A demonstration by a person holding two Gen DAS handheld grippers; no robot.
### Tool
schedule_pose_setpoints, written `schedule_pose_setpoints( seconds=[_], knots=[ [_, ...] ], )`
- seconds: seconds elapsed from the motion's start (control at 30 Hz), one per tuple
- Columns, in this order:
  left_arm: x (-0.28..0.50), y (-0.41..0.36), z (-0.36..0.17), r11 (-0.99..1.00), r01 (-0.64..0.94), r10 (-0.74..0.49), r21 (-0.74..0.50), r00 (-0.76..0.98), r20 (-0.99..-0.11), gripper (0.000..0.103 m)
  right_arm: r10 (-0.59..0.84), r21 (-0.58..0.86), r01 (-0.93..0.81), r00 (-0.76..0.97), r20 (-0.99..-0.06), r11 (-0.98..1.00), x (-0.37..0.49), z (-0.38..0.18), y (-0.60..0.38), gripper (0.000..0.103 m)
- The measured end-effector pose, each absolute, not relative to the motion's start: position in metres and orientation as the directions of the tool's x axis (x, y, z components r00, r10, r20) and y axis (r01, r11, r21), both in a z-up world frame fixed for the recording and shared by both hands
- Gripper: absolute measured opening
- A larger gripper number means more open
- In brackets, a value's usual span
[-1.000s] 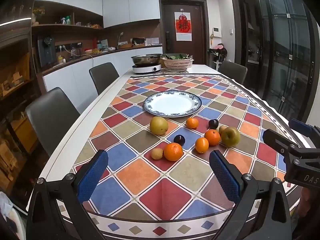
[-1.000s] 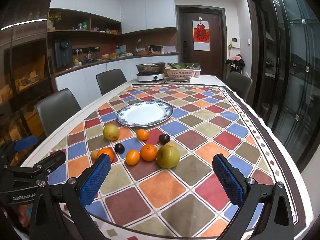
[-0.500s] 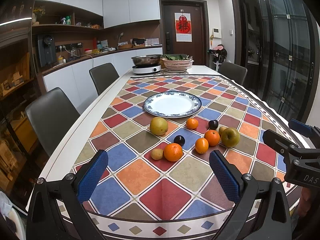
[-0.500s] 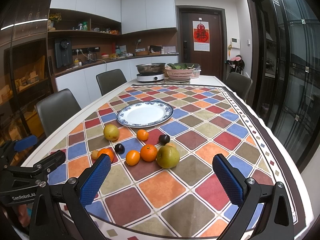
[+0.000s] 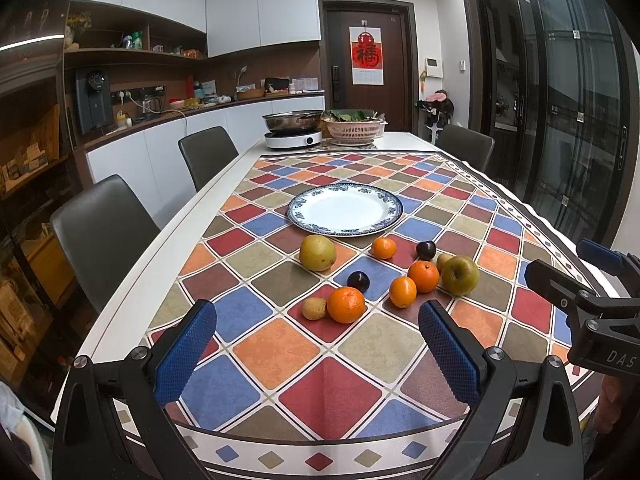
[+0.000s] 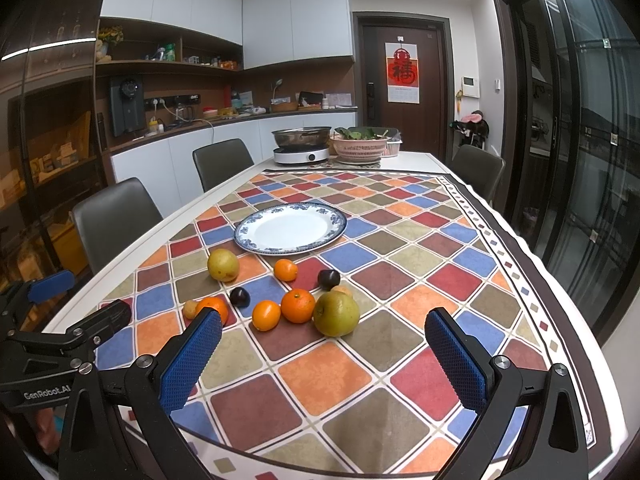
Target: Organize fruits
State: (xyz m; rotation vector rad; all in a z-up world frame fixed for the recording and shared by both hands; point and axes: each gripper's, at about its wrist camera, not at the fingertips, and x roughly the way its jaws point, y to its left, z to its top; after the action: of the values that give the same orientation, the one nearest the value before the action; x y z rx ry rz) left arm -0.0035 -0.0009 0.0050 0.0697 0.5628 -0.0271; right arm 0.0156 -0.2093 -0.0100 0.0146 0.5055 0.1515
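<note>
— On the checkered tablecloth [image 5: 280,344], where does the fruit lie?
— Loose, just before the empty plate [image 5: 345,209]: a yellow pear [image 5: 317,252], a green pear [image 6: 336,313], oranges, dark plums.
— And the tongs?
— The left gripper [image 5: 316,344] and right gripper [image 6: 324,354] hover at the near edge, both spread wide, grasping nothing.

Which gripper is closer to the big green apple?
Right. The right gripper sits just in front of the green apple; the left gripper is farther, with the apple off to its right.
</note>
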Motion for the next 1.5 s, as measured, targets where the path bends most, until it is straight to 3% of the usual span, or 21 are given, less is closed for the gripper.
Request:
schedule_pose_setpoints(
  seconds=[1.5],
  knots=[
    [-0.0022,0.0011,0.0037,0.998,0.054,-0.022,0.043,0.84,-0.542,0.103,0.155,0.04,-0.156,0.853,-0.498,0.987,0.0174,-0.0086,-0.2007,0.102]
  ],
)
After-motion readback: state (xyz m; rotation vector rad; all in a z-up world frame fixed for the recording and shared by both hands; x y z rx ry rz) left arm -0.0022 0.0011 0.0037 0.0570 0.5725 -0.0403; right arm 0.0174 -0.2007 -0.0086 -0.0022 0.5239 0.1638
